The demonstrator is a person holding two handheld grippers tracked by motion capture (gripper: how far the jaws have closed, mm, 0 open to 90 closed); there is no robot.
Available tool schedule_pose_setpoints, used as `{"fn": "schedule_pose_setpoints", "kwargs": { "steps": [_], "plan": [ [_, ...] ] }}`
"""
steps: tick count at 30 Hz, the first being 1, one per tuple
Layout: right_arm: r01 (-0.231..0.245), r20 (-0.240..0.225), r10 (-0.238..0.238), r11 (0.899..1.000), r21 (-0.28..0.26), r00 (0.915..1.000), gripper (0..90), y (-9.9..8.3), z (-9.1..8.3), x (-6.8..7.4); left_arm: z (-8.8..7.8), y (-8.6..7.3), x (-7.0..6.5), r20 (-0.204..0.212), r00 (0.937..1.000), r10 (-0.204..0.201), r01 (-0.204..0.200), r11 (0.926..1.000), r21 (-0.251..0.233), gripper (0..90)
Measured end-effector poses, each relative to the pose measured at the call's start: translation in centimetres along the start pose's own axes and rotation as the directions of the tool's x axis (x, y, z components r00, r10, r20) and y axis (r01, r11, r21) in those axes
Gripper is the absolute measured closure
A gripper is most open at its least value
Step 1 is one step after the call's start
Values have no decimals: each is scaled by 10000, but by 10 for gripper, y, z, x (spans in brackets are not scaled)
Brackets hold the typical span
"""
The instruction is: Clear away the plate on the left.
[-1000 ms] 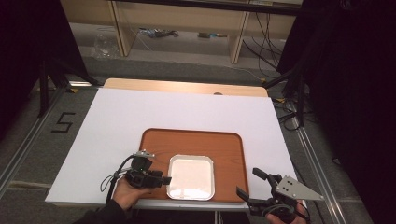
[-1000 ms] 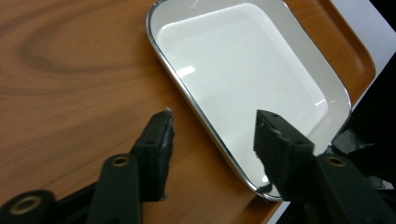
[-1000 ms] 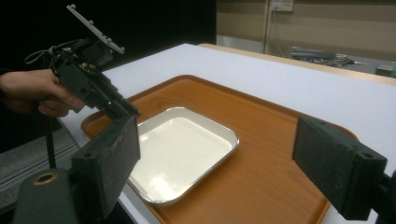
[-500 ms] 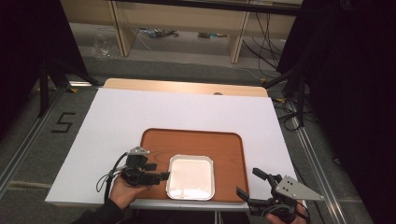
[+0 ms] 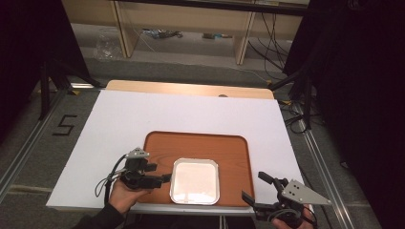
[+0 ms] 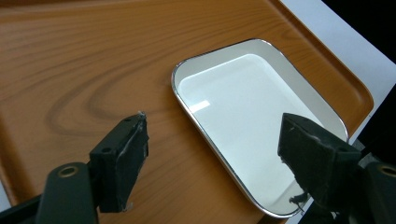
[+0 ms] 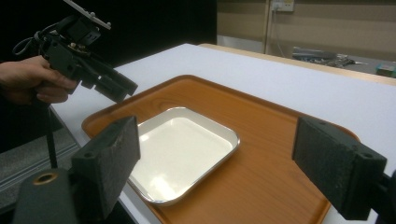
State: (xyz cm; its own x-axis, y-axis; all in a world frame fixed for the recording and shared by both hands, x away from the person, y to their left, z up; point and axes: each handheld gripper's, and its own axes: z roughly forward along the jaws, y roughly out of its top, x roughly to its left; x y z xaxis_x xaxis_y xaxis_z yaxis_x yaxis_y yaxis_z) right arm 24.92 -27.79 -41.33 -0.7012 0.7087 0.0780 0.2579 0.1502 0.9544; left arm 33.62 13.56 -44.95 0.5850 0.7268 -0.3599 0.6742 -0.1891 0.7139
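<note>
Both pairs of jaws stand wide apart and hold nothing: your left gripper (image 5: 160, 178) has its jaws spread over the wooden tray, and your right gripper (image 5: 257, 191) has its jaws spread just off the table's near right corner. Your table (image 5: 124, 124), covered in white, is the largest thing in front of you, with a strip of bare wood along its far edge. On it, toward the near side, lies the brown wood-grain tray (image 5: 229, 152), its near edge close to the table's near edge. Inside the tray, against its near rim and a little left of middle, sits the white metal-rimmed dish (image 5: 195, 181), flat and with nothing in it. Your left hand (image 5: 123, 194) grips its gripper at the tray's left edge, jaws pointing right toward the dish. In the left gripper view the dish (image 6: 252, 121) lies between and beyond the two jaws, apart from both. In the right gripper view the dish (image 7: 182, 149) shows between the jaws farther off, with your left gripper (image 7: 116, 88) hanging above the tray's (image 7: 271, 154) far left rim.
</note>
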Motion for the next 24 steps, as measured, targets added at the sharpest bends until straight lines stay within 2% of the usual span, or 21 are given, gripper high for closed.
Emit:
{"fn": "schedule_pose_setpoints", "kwargs": {
  "steps": [7, 9, 21, 23, 24],
  "plan": [
    [5, -14, -5, 10000, -13, 10000, 163, 0, 0, 0, -3, 0, 0, 146, 9999, -1, 4, 9998, -183, 220],
    [-5, -9, 5, 10000, 1, 10000, 163, 0, 0, 0, -5, 0, 0, 148, 9998, 134, -130, 9996, -258, 218],
    [4, -19, -4, 10000, 1, 10000, 164, 0, 0, 0, -12, -1, -4, 227, 9993, 304, -291, 9981, -544, 203],
    [-199, -278, 198, 9998, -36, 9994, 164, 0, 1, 1, -12, -1, -4, 284, 9991, 303, -286, 9979, -583, 203],
    [138, -142, -137, 9999, 71, 9998, 164, 0, 0, -1, -13, -2, -4, 274, 9992, 281, -265, 9980, -567, 203]
  ]
}}
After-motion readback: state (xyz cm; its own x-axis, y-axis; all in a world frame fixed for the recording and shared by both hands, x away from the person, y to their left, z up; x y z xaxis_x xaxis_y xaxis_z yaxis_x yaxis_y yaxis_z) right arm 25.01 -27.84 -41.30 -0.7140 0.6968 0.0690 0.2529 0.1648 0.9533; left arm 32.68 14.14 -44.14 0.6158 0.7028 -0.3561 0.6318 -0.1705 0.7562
